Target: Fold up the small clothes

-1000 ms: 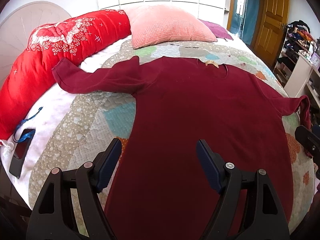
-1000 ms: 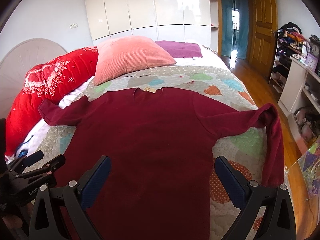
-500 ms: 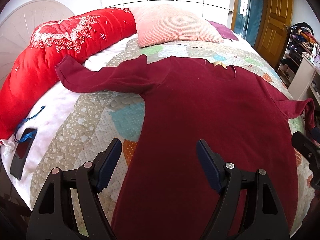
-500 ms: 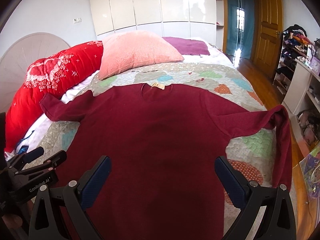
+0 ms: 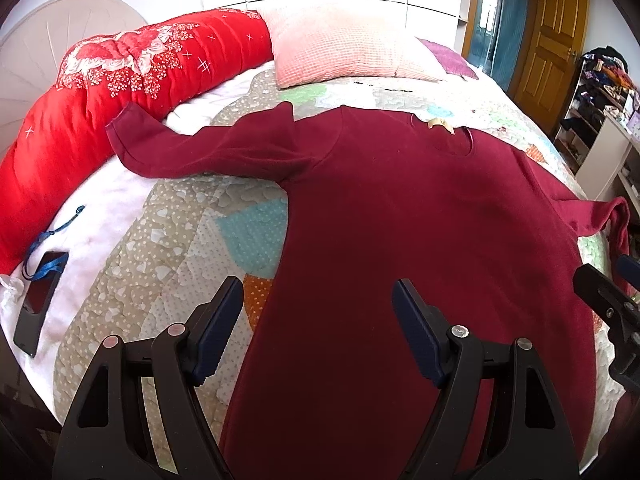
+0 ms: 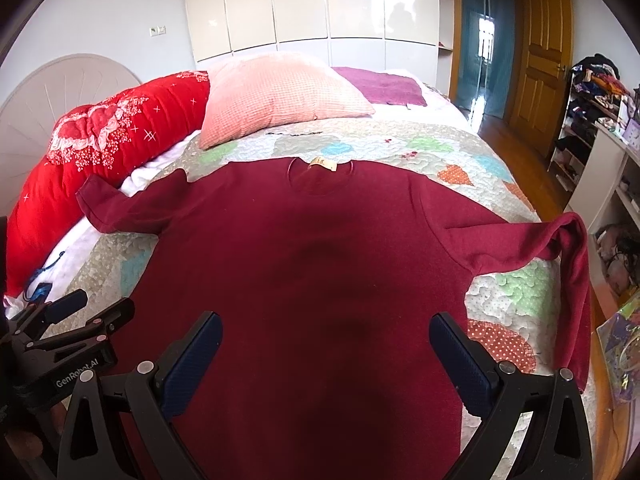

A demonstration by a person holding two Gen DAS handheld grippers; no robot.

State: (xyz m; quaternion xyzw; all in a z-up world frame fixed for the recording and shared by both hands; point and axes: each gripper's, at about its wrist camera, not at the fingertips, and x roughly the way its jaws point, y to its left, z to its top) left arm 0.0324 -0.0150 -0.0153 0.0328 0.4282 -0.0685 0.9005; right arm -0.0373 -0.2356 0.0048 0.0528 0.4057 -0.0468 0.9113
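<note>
A dark red long-sleeved top (image 5: 420,232) (image 6: 312,264) lies flat on the patchwork quilt (image 5: 168,248) (image 6: 400,148), collar away from me. Its left sleeve (image 5: 180,152) stretches toward the red bolster. Its right sleeve (image 6: 572,264) bends and hangs over the bed's right edge. My left gripper (image 5: 318,320) hovers open above the top's left side edge, holding nothing. My right gripper (image 6: 326,354) is open over the lower body of the top, nothing between its fingers. Each gripper shows at the edge of the other's view.
A red flowered bolster (image 5: 120,80) and a pink pillow (image 6: 276,96) lie at the head of the bed. A phone on a blue strap (image 5: 38,308) rests on the white sheet at left. Shelves with clutter (image 6: 600,132) and wooden floor are to the right.
Both views have shifted slightly, so the top sits a bit further right in the left wrist view and more centred in the right. The top itself has not moved. Both grippers stay open.
</note>
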